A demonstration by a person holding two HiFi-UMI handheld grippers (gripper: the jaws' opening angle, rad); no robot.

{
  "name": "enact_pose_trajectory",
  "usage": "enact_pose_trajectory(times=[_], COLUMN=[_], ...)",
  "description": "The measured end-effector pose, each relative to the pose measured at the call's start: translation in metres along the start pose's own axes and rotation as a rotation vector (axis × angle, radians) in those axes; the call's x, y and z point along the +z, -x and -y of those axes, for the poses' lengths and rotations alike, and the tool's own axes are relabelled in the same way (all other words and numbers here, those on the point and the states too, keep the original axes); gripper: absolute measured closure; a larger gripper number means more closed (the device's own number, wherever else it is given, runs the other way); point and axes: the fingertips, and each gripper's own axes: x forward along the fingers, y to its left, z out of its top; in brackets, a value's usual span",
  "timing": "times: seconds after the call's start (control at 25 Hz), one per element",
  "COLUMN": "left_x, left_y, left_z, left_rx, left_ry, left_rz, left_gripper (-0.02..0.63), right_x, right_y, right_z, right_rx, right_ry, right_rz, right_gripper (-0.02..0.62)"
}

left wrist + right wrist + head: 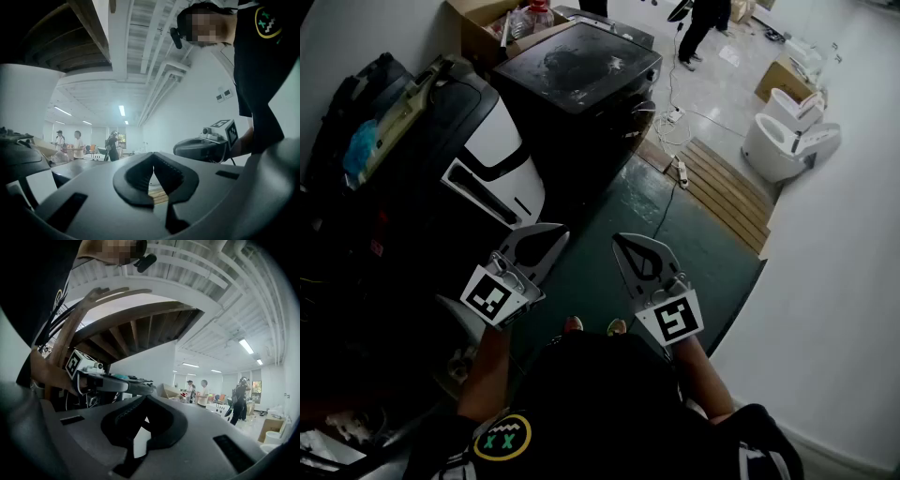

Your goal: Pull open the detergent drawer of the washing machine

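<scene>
Dark-green floor (609,253) underfoot, with a big black box-shaped machine (581,70) ahead. White-fronted, dark-topped washing machine (502,155) sits front-left, well apart from both tools. Can't pick out its detergent drawer for sure, prob. on that white panel. Left gripper (555,234) & right gripper (620,240) are both pressed together, nothing pinched. They're held level, side by side, so it looks like a ready stance w/ the reach not yet begun.

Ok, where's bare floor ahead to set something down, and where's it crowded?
Free: the green floor between the white appliance and the wooden slats, and the pale floor right of the slats. Crowded: power strip and cables by the black machine, dark clutter at left.
</scene>
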Motion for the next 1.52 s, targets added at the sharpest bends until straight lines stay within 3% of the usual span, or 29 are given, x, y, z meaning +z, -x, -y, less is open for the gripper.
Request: enact_pose_trajectory(times=[0.8, 1.52], left_x=[0.001, 0.000], left_y=[0.001, 0.001], left_z=[0.002, 0.003], left_rx=[-0.007, -0.011], left_ry=[0.003, 0.007], left_rz=[-0.003, -0.002], left_gripper=[0.588, 0.588], right_x=[-0.006, -0.016], right_y=[0.001, -0.003], right_z=[-0.001, -0.004], right_rx=[-0.007, 0.043], right_ry=[-0.019, -0.051], right_rz=[-0.022, -0.060], right_gripper=[0.569, 0.185])
